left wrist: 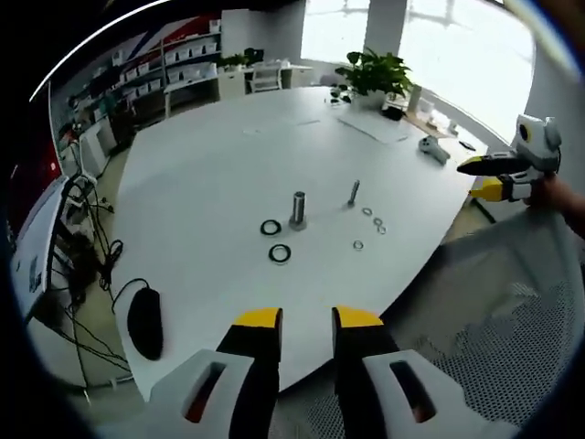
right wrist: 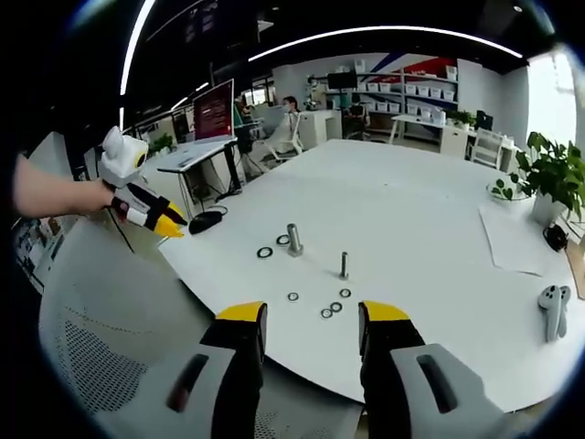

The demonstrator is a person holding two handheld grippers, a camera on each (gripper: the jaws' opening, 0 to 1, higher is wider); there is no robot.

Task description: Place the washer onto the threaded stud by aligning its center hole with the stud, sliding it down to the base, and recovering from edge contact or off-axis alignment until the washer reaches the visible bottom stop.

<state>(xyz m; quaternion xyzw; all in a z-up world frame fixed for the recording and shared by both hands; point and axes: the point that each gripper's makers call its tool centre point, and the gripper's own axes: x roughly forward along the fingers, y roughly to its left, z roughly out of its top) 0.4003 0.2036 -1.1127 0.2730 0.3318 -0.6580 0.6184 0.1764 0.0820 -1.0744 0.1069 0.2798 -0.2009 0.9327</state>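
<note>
Two threaded studs stand upright near the middle of the white table [left wrist: 210, 174]: a thick one [left wrist: 298, 209] [right wrist: 294, 240] and a thin one [left wrist: 353, 192] [right wrist: 344, 265]. Two black washers [left wrist: 271, 227] [left wrist: 280, 253] lie flat beside the thick stud [right wrist: 264, 252]. Several small silver washers [left wrist: 378, 222] [right wrist: 326, 313] lie near the thin stud. My left gripper [left wrist: 307, 320] hangs open and empty off the table's near edge, and is seen held by a hand at the left [right wrist: 166, 223]. My right gripper [right wrist: 313, 315] is also open and empty, well short of the washers, and is seen at the right [left wrist: 484, 176].
A black mouse [left wrist: 144, 322] [right wrist: 208, 219] lies by the table edge. A white controller [left wrist: 434, 148] [right wrist: 551, 311], sheets of paper [right wrist: 516, 238] and a potted plant [left wrist: 375, 71] [right wrist: 548, 174] are at the far side. A grey mesh chair [left wrist: 494, 320] [right wrist: 110, 338] stands below both grippers.
</note>
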